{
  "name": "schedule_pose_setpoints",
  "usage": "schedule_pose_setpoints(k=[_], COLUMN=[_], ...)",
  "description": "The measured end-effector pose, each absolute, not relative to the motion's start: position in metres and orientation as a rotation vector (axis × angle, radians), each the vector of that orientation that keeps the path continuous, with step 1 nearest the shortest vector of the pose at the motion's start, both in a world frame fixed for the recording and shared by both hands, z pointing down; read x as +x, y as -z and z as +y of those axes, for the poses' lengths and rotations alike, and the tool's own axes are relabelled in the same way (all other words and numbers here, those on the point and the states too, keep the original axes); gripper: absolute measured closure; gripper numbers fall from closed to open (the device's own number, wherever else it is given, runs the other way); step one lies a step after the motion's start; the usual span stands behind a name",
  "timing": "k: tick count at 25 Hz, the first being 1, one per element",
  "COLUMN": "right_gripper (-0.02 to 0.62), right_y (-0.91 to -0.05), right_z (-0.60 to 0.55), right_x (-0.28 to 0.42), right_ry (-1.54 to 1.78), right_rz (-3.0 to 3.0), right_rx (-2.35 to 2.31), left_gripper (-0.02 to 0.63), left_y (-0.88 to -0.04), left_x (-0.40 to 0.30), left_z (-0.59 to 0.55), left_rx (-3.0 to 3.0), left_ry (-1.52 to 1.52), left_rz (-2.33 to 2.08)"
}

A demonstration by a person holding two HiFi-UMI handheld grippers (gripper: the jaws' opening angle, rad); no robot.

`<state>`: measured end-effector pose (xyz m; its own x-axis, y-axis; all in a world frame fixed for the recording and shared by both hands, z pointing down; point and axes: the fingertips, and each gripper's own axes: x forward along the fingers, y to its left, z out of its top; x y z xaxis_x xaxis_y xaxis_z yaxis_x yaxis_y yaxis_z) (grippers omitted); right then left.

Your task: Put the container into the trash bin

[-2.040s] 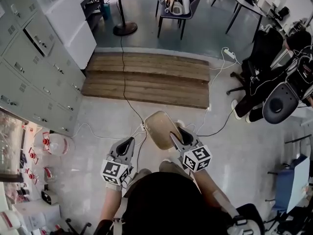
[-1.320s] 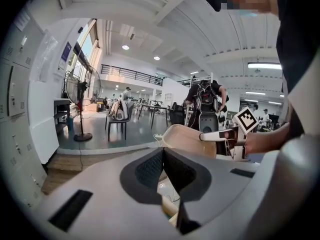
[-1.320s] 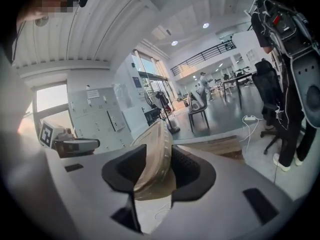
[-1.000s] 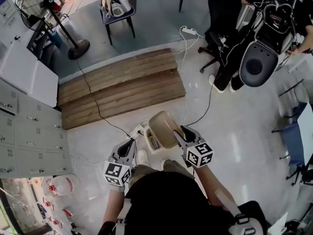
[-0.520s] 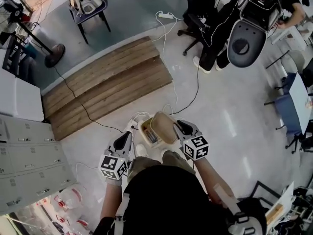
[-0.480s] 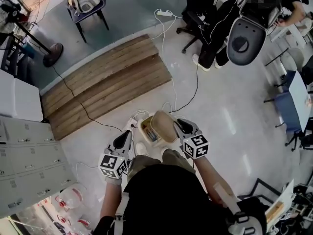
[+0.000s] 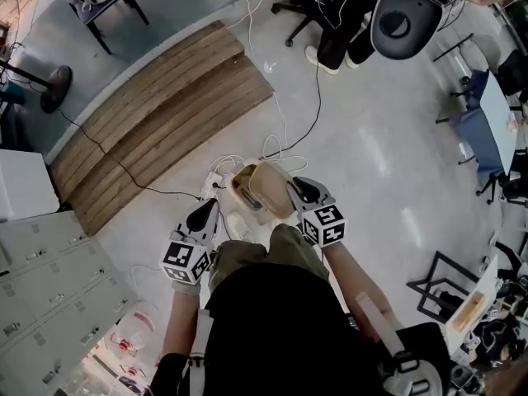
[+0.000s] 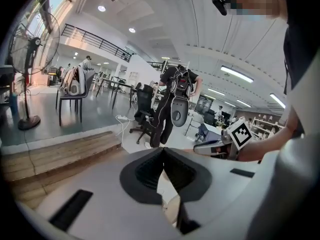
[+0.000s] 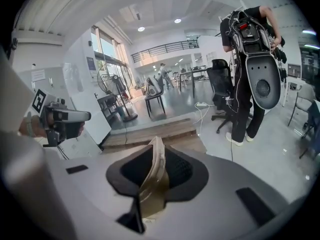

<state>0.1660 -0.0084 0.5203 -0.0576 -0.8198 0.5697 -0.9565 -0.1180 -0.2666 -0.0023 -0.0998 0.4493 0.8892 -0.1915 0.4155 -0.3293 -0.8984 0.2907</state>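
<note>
Now right claw (image 9: 154, 155) closing on container (image 7: 270, 188), thin rim between jaws, pads pressing it. Container tilted, overlapping bin (image 7: 240, 195) in head view; bin on floor (image 7: 371, 180) by person's feet. Left claw (image 8: 163, 155) jaws together, empty.

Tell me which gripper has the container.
The right gripper: its closing jaws pinch the rim of the container. The left gripper is shut, empty.
</note>
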Motion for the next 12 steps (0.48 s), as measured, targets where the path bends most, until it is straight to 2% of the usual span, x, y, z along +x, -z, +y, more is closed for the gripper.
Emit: schedule_pose_setpoints(k=[12], right_gripper=[0.515], right_y=[-0.593], right_z=[-0.013], right_x=[0.15], right_ry=[-1.033], right_rz=[-1.801], right_rx=[1.98], left_gripper=[0.598], left_y=[-0.507], left_x=[-0.018], left_z=[-0.111], left_rx=[2.638], left_ry=[-0.636], left_rz=[-0.274])
